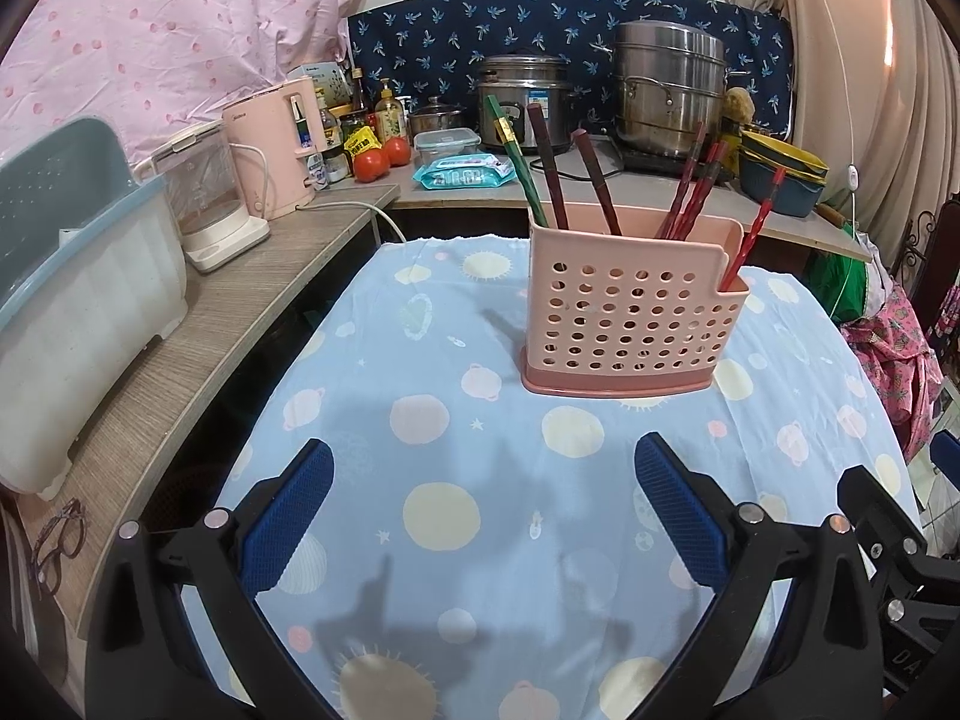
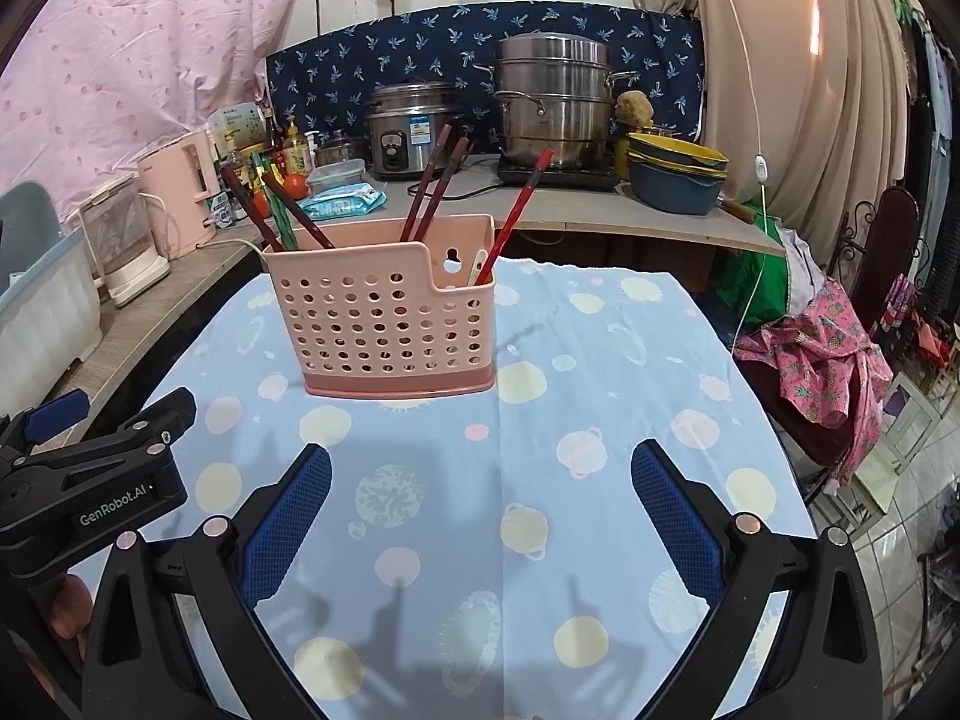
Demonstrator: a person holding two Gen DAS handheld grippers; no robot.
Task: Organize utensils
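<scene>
A pink perforated utensil holder (image 1: 630,312) (image 2: 378,324) stands upright on a table with a light blue planet-print cloth (image 1: 480,480) (image 2: 540,450). Several chopsticks stick out of it: dark brown and green ones (image 1: 552,168) (image 2: 270,210) at its left, red ones (image 1: 696,180) (image 2: 438,180) toward the right, and a single red one (image 1: 756,222) (image 2: 516,210) in the low end compartment. My left gripper (image 1: 483,516) hovers open over the cloth in front of the holder, empty. My right gripper (image 2: 480,516) is open and empty too, to the right of the left one (image 2: 90,468).
A wooden counter (image 1: 240,324) runs along the left with a dish rack (image 1: 78,300), a glass kettle (image 1: 210,198) and a pink kettle (image 1: 276,144). Behind the table stand a rice cooker (image 2: 408,132), steel steamer pots (image 2: 558,102), bowls (image 2: 678,174), bottles and tomatoes. Clothes (image 2: 828,348) hang at the right.
</scene>
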